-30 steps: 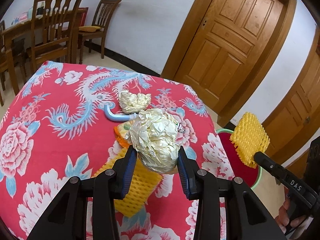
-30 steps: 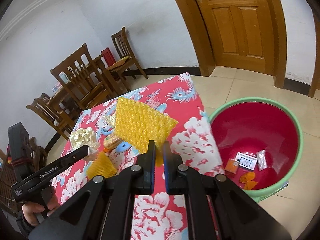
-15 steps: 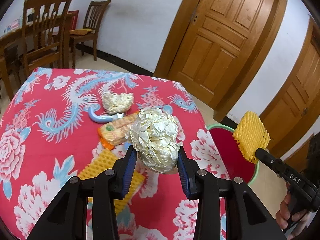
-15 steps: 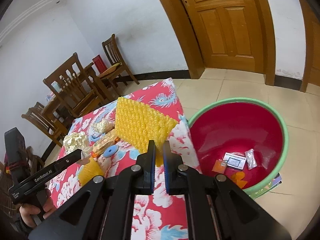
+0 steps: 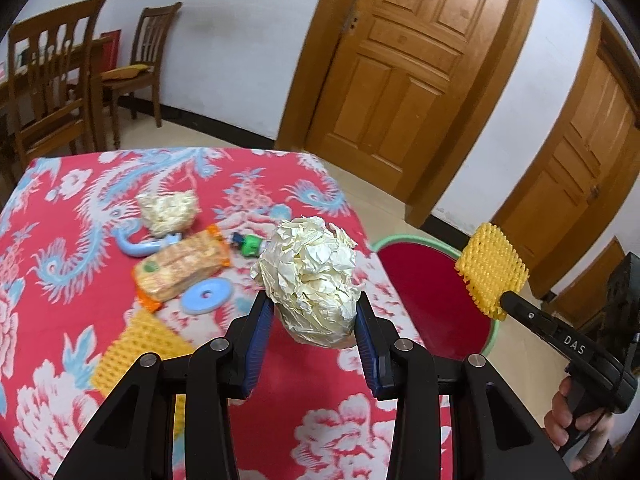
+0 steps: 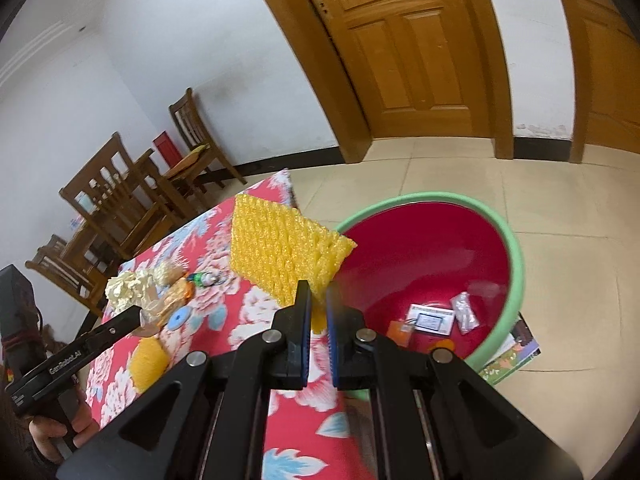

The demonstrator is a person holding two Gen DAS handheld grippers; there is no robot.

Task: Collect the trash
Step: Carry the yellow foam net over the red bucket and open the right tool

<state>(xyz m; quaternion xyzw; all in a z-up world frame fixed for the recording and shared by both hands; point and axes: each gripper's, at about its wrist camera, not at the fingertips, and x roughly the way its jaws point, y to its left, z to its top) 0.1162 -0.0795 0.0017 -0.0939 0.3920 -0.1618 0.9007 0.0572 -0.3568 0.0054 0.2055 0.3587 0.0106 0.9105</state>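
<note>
Foam fruit net [image 6: 280, 254], light, squashy, pinched at its edge by right gripper [image 6: 318, 300] beside basin [image 6: 516, 256]; left gripper [image 5: 314, 314] clamps crumpled paper ball [image 5: 310, 280].

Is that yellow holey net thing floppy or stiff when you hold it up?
Probably springy, not floppy: the yellow foam net stands up from the right gripper, pinched at only one edge, without drooping. It is likely very light, since it is mostly holes. It looks squashy, because the gripper's jaws are nearly closed on it.
</note>
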